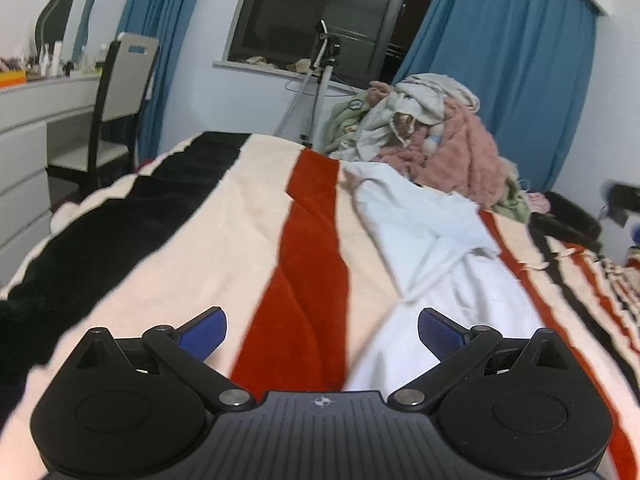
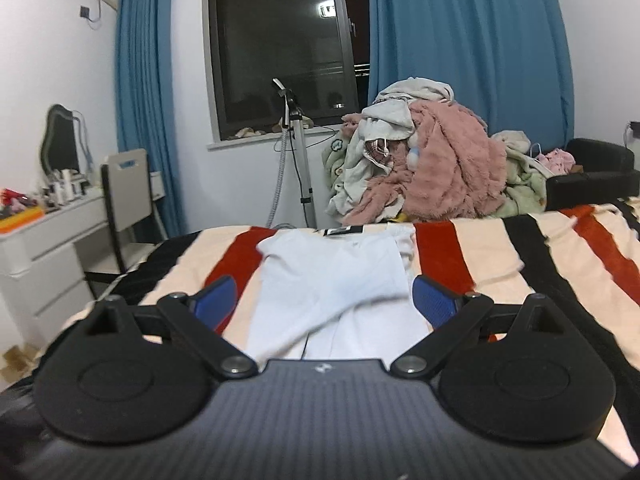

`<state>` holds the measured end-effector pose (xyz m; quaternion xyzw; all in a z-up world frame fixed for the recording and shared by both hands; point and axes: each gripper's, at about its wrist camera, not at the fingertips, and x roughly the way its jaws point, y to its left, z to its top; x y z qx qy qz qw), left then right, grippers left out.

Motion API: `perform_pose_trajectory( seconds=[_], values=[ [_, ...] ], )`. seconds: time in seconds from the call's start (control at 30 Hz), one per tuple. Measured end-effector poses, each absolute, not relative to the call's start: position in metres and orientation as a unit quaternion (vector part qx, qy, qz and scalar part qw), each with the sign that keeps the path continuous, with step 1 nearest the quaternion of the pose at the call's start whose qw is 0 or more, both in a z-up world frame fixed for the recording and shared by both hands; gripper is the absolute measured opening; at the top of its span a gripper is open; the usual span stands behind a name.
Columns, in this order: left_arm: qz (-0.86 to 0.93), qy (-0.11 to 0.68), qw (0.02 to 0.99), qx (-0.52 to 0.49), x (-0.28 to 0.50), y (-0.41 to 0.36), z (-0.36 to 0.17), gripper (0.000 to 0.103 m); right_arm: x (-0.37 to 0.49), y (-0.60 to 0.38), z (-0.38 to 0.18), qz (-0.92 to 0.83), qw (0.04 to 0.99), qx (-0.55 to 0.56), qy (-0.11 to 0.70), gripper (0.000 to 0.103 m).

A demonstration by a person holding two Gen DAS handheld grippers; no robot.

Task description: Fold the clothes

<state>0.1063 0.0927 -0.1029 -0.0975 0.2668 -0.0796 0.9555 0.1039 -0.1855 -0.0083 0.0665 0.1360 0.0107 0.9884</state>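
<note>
Both claws are hanging released over the bed: your left claw (image 1: 322, 330) and right claw (image 2: 322, 298) are gripping nothing, pads spread wide.

The white garment (image 2: 332, 280) is lying on the striped blanket (image 1: 224, 248), running from near you toward the far edge. In the left wrist view it's looking bunched and twisted around its middle (image 1: 436, 224), not flat.

Risks I'm seeing:
- You're working on a soft, wrinkled blanket. Pinching low is likely catching blanket pile along with the fabric, dragging both.
- The bunched section is probably getting trapped into the fold if you're not smoothing it first.
- Grabbing a single layer is likely making the garment peel open rather than fold.
- The laundry pile (image 2: 424, 160) is sitting just beyond the far edge; pushing the garment far is risking it sliding off into that heap.
- Both views are looking motion-blurred, so exact hem edges are hard to tell.
</note>
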Motion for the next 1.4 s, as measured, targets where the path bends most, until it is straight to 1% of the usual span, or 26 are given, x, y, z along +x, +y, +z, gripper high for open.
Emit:
perform_pose_trajectory(
  seconds=[0.13, 0.23, 0.33, 0.43, 0.57, 0.67, 0.73, 0.8, 0.83, 0.87, 0.9, 0.93, 1.0, 1.03, 1.07, 1.1, 1.2, 1.33, 1.4],
  values=[
    [-0.093, 0.285, 0.948, -0.106, 0.082, 0.091, -0.097, 0.103, 0.032, -0.191, -0.01, 0.0, 0.99, 0.065, 0.124, 0.096],
    [-0.094, 0.296, 0.944, -0.113, 0.064, 0.091, -0.091, 0.103, -0.012, -0.2, -0.025, -0.013, 0.989, 0.073, 0.126, 0.096],
    [-0.083, 0.304, 0.941, -0.124, 0.05, 0.094, -0.086, 0.103, -0.037, -0.211, -0.044, -0.026, 0.985, 0.092, 0.141, 0.096],
    [-0.059, 0.322, 0.934, -0.144, 0.043, 0.105, -0.088, 0.103, -0.035, -0.214, -0.049, -0.035, 0.981, 0.093, 0.165, 0.096],
    [-0.016, 0.351, 0.92, -0.172, 0.039, 0.124, -0.095, 0.101, -0.038, -0.214, -0.046, -0.039, 0.982, 0.099, 0.154, 0.096],
    [0.017, 0.376, 0.908, -0.186, 0.038, 0.136, -0.102, 0.098, -0.04, -0.216, -0.048, -0.04, 0.981, 0.101, 0.158, 0.096],
    [0.019, 0.383, 0.905, -0.182, 0.039, 0.136, -0.105, 0.092, -0.039, -0.219, -0.05, -0.043, 0.98, 0.105, 0.166, 0.096],
    [0.011, 0.398, 0.901, -0.174, 0.042, 0.133, -0.11, 0.081, -0.038, -0.223, -0.05, -0.046, 0.978, 0.112, 0.171, 0.096],
    [0.012, 0.404, 0.9, -0.165, 0.043, 0.13, -0.112, 0.078, -0.038, -0.224, -0.051, -0.047, 0.977, 0.115, 0.171, 0.096],
    [0.016, 0.408, 0.9, -0.155, 0.043, 0.128, -0.113, 0.073, -0.038, -0.226, -0.051, -0.05, 0.977, 0.117, 0.172, 0.096],
    [0.019, 0.412, 0.899, -0.144, 0.043, 0.126, -0.115, 0.065, -0.037, -0.228, -0.052, -0.052, 0.976, 0.119, 0.173, 0.096],
    [0.021, 0.412, 0.9, -0.136, 0.042, 0.124, -0.114, 0.06, -0.036, -0.229, -0.053, -0.056, 0.975, 0.122, 0.176, 0.096],
    [0.022, 0.409, 0.904, -0.123, 0.039, 0.121, -0.112, 0.032, -0.036, -0.234, -0.053, -0.055, 0.973, 0.133, 0.179, 0.096],
    [0.018, 0.408, 0.905, -0.119, 0.037, 0.119, -0.11, 0.023, -0.037, -0.236, -0.053, -0.054, 0.972, 0.139, 0.18, 0.096],
    [0.011, 0.409, 0.905, -0.116, 0.036, 0.116, -0.108, 0.005, -0.037, -0.238, -0.053, -0.053, 0.972, 0.144, 0.18, 0.096],
    [0.001, 0.403, 0.908, -0.115, 0.032, 0.113, -0.103, 0.002, -0.038, -0.239, -0.052, -0.051, 0.972, 0.147, 0.179, 0.096],
    [-0.03, 0.369, 0.923, -0.104, 0.013, 0.103, -0.08, 0.002, -0.04, -0.245, -0.051, -0.056, 0.972, 0.149, 0.175, 0.096],
    [-0.081, 0.305, 0.948, -0.034, -0.031, 0.056, -0.043, 0.002, -0.043, -0.261, -0.049, -0.065, 0.968, 0.169, 0.174, 0.096],
    [-0.113, 0.292, 0.95, -0.013, -0.05, 0.028, -0.033, 0.002, -0.043, -0.271, -0.05, -0.067, 0.964, 0.189, 0.177, 0.096]
  ],
)
